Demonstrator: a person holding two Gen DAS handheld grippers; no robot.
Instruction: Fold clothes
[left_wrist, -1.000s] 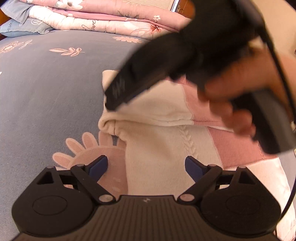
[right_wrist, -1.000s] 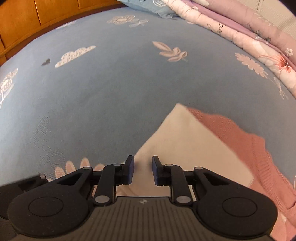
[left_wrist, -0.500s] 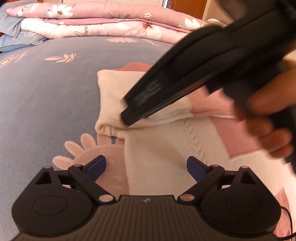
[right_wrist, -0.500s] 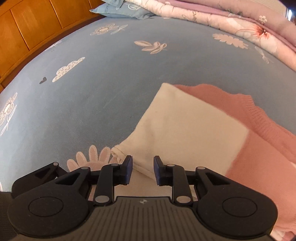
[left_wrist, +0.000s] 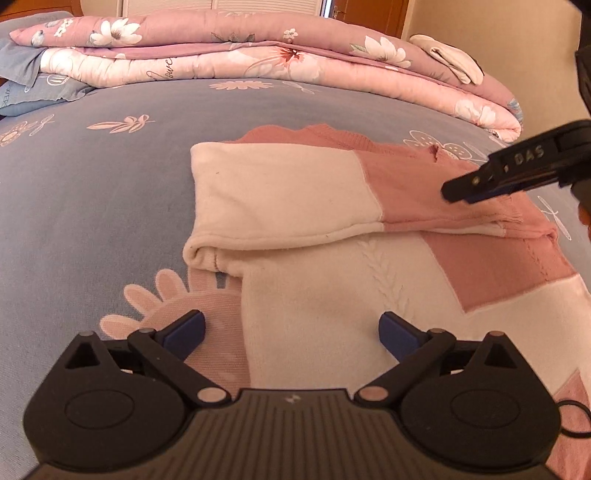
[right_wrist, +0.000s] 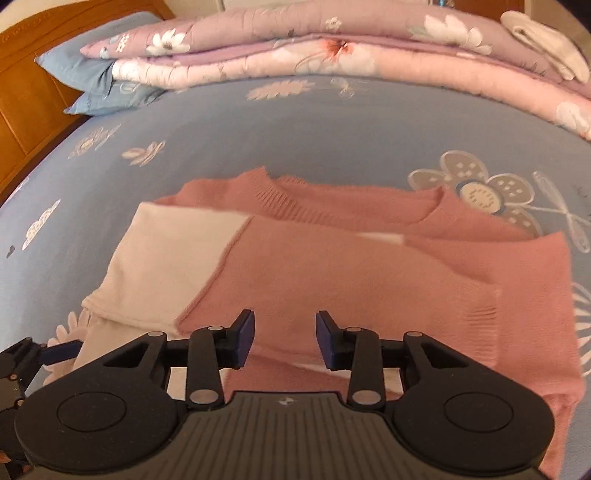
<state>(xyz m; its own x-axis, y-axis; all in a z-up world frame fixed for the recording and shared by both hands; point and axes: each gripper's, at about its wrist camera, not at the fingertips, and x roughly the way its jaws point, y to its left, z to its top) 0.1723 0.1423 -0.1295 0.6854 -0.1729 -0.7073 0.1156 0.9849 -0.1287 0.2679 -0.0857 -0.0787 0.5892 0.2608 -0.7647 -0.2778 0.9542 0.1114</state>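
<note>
Left wrist view shows a pink and cream sweater (left_wrist: 332, 229) lying flat on a blue flowered bedsheet (left_wrist: 92, 206), with one sleeve (left_wrist: 280, 195) laid across the chest so that its cream part runs to the folded left edge and its pink cuff ends near the right side. Judging by that, the sleeve fold looks finished on this side and the work is at the point between folds; the lower body of the sweater is not yet turned up. A sensible next move would be to take hold of the hem or of the other sleeve, which calls for both tools to come down onto an edge of the knit and pinch only the layers meant to travel, since the soft cloth could drag the laid sleeve out of place. The left gripper (left_wrist: 291, 330) hovers just above the cream lower part, its jaws opening to nearly their widest, with nothing pinched between them. The right gripper (right_wrist: 284, 339) sits above the pink cuff end of the sleeve; its jaws are opening too, partly spread, and no cloth is caught between them. A folded floral quilt (left_wrist: 258, 66) lies along the far edge of the bed, well apart from the sweater.
</note>
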